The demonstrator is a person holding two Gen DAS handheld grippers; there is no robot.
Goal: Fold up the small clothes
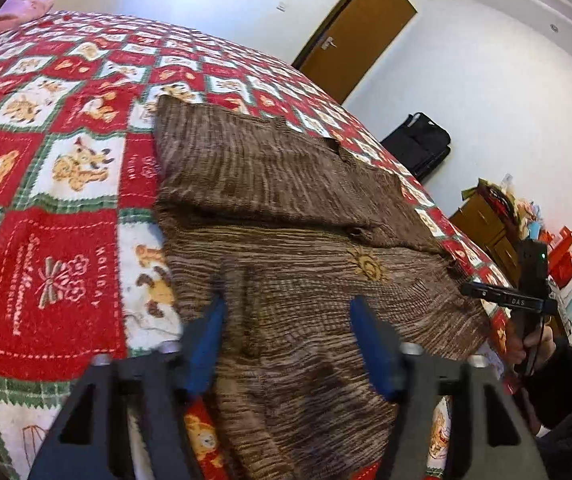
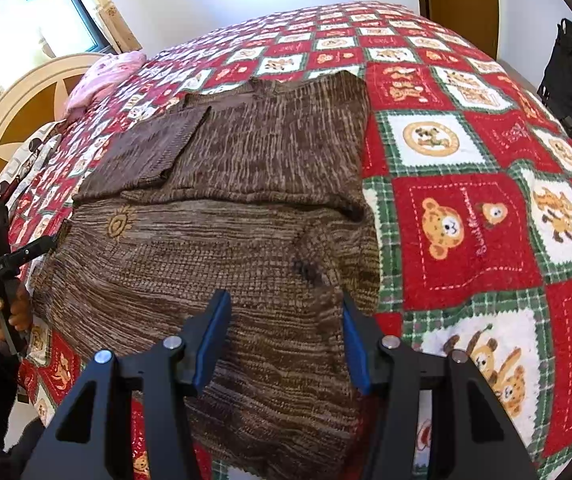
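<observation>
A brown knitted sweater [image 1: 286, 208] lies flat on the bed. Its upper part and a sleeve are folded over the body, and a small sun motif [image 1: 366, 266] shows on the lower layer. My left gripper [image 1: 288, 306] hovers over the sweater's near part with its blue pads [image 1: 209, 332] apart and nothing pinched between them. In the right wrist view the same sweater [image 2: 213, 248] fills the middle. My right gripper [image 2: 283, 300] stands open above its lower right part, with only cloth below. A hand [image 2: 13, 312] holds the other tool at the sweater's left edge.
The bed is covered by a red, white and green bear-patterned quilt [image 2: 466, 232]. A pink cloth [image 2: 105, 76] lies near the headboard [image 2: 17, 100]. A brown door [image 1: 358, 28], a black bag [image 1: 418, 144] and gift bags [image 1: 562, 256] stand beyond the bed's edge.
</observation>
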